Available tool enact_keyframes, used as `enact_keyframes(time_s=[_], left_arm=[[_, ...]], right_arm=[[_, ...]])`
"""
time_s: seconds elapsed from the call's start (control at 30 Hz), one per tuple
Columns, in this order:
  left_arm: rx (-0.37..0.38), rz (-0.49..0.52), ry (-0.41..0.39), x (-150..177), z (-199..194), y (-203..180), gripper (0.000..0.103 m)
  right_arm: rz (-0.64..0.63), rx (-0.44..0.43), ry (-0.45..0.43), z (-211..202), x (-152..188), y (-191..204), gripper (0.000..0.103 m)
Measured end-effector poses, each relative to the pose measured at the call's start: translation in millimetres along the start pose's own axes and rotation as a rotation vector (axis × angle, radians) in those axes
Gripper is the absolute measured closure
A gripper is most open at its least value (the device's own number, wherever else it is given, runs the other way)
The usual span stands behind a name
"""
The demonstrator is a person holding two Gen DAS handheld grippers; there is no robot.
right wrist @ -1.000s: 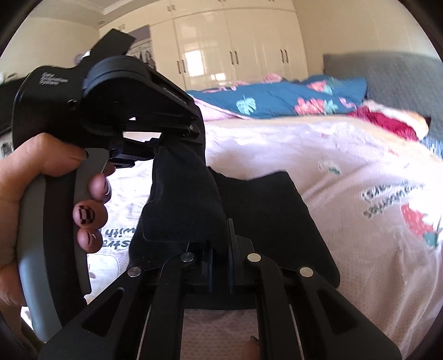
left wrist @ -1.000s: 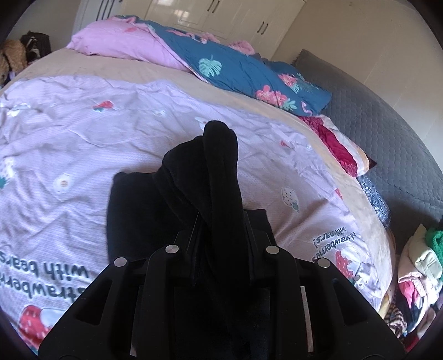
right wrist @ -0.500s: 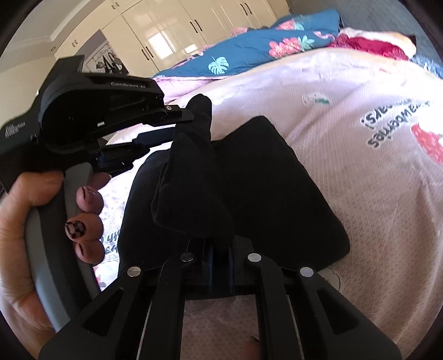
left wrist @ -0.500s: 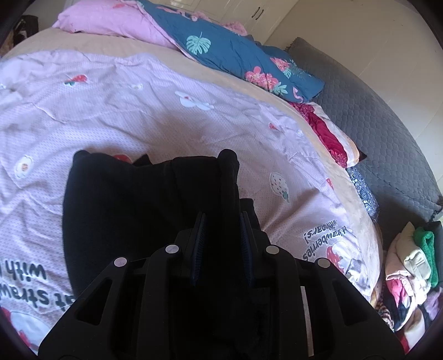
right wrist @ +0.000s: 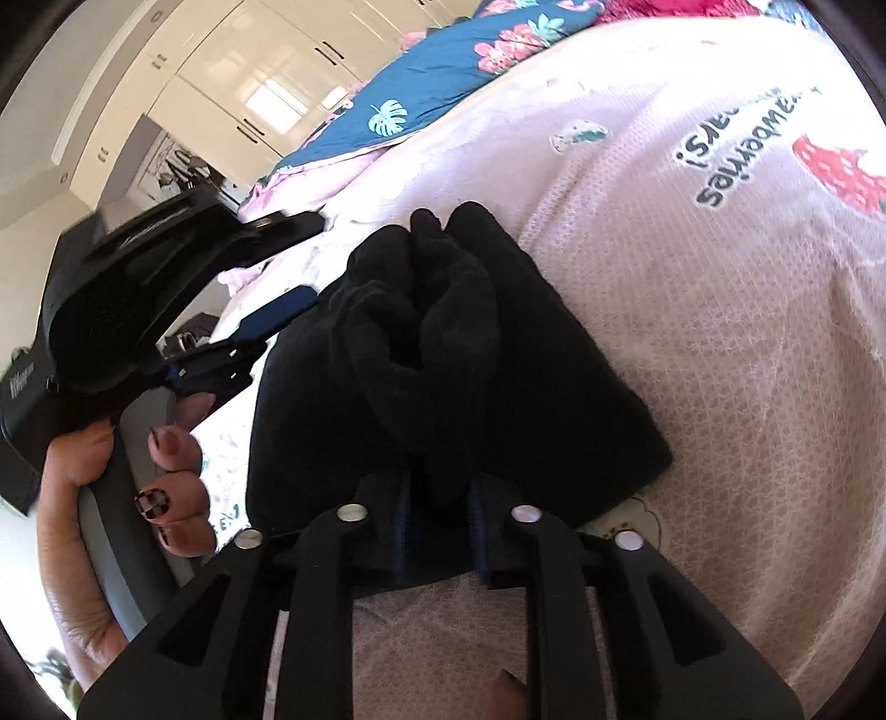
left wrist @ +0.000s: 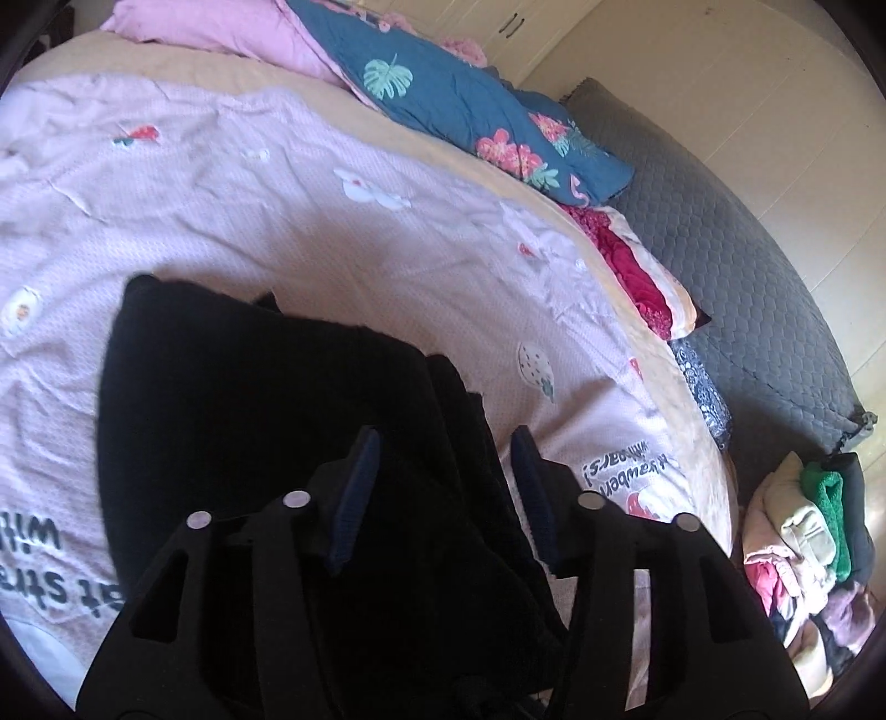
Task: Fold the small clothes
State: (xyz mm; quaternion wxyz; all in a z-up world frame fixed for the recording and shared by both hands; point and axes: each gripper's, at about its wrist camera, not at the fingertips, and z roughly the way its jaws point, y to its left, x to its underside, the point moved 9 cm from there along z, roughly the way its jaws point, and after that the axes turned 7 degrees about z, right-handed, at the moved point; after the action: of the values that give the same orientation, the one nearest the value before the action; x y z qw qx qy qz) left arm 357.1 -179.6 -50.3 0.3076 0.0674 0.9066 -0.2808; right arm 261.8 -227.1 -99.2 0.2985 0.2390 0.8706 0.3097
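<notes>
Sunlight is falling across a bedroom where glossy cream wardrobe doors (right wrist: 266, 105) are lining the far wall. Filling most of both views, the bed (left wrist: 637, 354) is wearing a pink strawberry-print blanket (left wrist: 277, 205) with dark lettering, and the black garment (left wrist: 266, 399) is lying on that blanket near its lettered end. Beyond the garment, toward the wardrobe, a teal floral pillow (left wrist: 459, 105) is leaning over a pink pillow (left wrist: 232, 27). Off the far side of the bed from the garment, a grey quilted cover (left wrist: 736, 266) is spreading out, and a heap of mixed clothes (left wrist: 803, 554) is sitting below it beside the bed's edge.

The garment is lying mostly flat with its near portion bunched into thick folds. The left hand-held gripper (left wrist: 443, 487) is standing wide open, its blue-padded fingers (left wrist: 354, 487) straddling a raised ridge of the black cloth without pinching it. The right hand-held gripper (right wrist: 437, 520) is nearly closed, its pads clamping a rolled fold at the garment's near edge, with the cloth rising from between them. In the right wrist view, the person's left hand (right wrist: 111, 509), nails painted dark, is wrapping the grey handle of the left tool beside the garment.
</notes>
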Motion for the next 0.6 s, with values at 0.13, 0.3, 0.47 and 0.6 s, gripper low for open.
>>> enact_keyframes(time_s=[0.13,0.3,0.47,0.6], left_arm=[[-0.062,0.019,-0.024,-8.3,-14.5,11.8,0.050],[-0.117,0.003,-0.005,-8.8,-23.5,35.5,0.046],[-0.158,-0.044,0.001,-1.0,-43.2,59.9,0.043],[-0.175,-0.075,0.003,13.7,-58.1,71.7,0.041]], right_arm=[[0.009,-0.070,0.034,-4.4,-11.4,-1.2,0.049],[0.000,-0.155,0.084,-10.7,-35.3,2.9,0.036],[0.046,-0.189,0.178,9.3,-59.2,14.3,0.035],[0.038,-0.150,0.232,29.6,-65.9,14.4,0.034]])
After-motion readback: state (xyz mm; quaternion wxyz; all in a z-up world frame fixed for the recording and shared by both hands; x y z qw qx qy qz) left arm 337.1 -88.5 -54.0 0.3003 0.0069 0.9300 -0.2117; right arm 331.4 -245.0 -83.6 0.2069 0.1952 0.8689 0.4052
